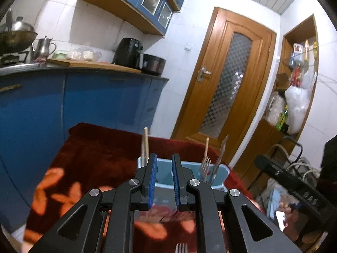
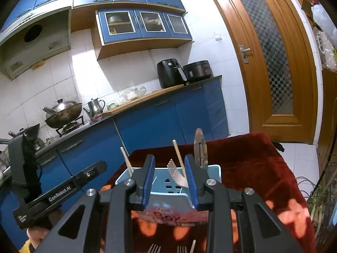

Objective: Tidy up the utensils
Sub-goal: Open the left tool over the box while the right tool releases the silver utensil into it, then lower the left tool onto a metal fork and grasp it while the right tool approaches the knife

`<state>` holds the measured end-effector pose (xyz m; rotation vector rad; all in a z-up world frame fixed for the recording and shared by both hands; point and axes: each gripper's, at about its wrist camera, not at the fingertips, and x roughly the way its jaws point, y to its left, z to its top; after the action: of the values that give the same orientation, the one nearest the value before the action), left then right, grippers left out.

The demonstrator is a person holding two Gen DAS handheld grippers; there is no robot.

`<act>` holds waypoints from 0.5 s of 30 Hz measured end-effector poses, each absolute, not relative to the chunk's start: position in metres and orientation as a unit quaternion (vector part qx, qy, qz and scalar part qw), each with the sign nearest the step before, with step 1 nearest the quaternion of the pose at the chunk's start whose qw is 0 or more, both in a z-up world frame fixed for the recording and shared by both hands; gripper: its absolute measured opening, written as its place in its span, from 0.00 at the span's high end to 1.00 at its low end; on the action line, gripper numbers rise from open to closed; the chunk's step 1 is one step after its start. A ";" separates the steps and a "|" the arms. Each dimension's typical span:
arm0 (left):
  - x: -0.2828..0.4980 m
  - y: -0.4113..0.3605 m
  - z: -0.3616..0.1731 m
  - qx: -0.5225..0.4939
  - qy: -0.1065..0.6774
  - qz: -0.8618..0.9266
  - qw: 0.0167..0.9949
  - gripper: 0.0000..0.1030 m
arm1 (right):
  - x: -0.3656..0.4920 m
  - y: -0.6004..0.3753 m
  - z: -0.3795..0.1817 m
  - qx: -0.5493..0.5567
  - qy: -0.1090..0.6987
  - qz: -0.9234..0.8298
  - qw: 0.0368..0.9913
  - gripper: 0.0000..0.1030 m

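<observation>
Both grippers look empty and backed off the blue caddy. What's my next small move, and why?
Probably lower the right gripper toward the forks lying on the red cloth just below it. Nothing sits between its pads, and the caddy already holds a fork, chopsticks and a knife, so the loose forks look like what remains.

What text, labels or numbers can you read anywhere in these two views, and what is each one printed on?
"GenRobot.AI": white lettering along the side of the left gripper's black body, seen in the right wrist view.
White vertical mark at the near end of that same body: too small to read.
Raised characters on the right gripper's black body, in the left wrist view: upside down and blurred, not readable.
Panels on the air fryer and rice cooker: too small to read.
</observation>
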<state>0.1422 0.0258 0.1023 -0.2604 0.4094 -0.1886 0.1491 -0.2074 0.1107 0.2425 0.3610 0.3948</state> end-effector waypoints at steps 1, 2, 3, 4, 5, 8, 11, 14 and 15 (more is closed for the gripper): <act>0.138 0.026 0.103 -0.122 0.210 -0.087 0.966 0.86 | 0.145 -0.208 0.112 0.120 0.178 0.193 0.957 0.69; 0.133 0.026 0.103 -0.117 0.215 -0.086 0.966 0.86 | 0.139 -0.209 0.114 0.119 0.181 0.190 0.957 0.69; 0.130 0.027 0.103 -0.114 0.218 -0.086 0.965 0.86 | 0.134 -0.210 0.115 0.118 0.185 0.188 0.957 0.69; 0.126 0.028 0.103 -0.111 0.223 -0.085 0.965 0.86 | 0.131 -0.210 0.116 0.117 0.188 0.186 0.957 0.69; 0.121 0.029 0.102 -0.107 0.229 -0.082 0.964 0.86 | 0.127 -0.211 0.117 0.115 0.193 0.184 0.957 0.69; 0.112 0.031 0.098 -0.103 0.250 -0.085 0.959 0.86 | 0.114 -0.213 0.120 0.106 0.205 0.169 0.958 0.69; 0.103 0.030 0.093 -0.094 0.271 -0.088 0.954 0.86 | 0.102 -0.216 0.119 0.101 0.219 0.161 0.957 0.69; 0.096 0.027 0.088 -0.084 0.293 -0.090 0.948 0.86 | 0.092 -0.217 0.114 0.100 0.235 0.152 0.955 0.69; 0.094 0.025 0.086 -0.082 0.302 -0.094 0.945 0.86 | 0.089 -0.218 0.110 0.102 0.244 0.150 0.953 0.69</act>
<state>0.0936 0.0254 0.0856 -0.1676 0.6146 -0.1919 0.0892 -0.2178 0.1102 0.2067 0.4959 0.3041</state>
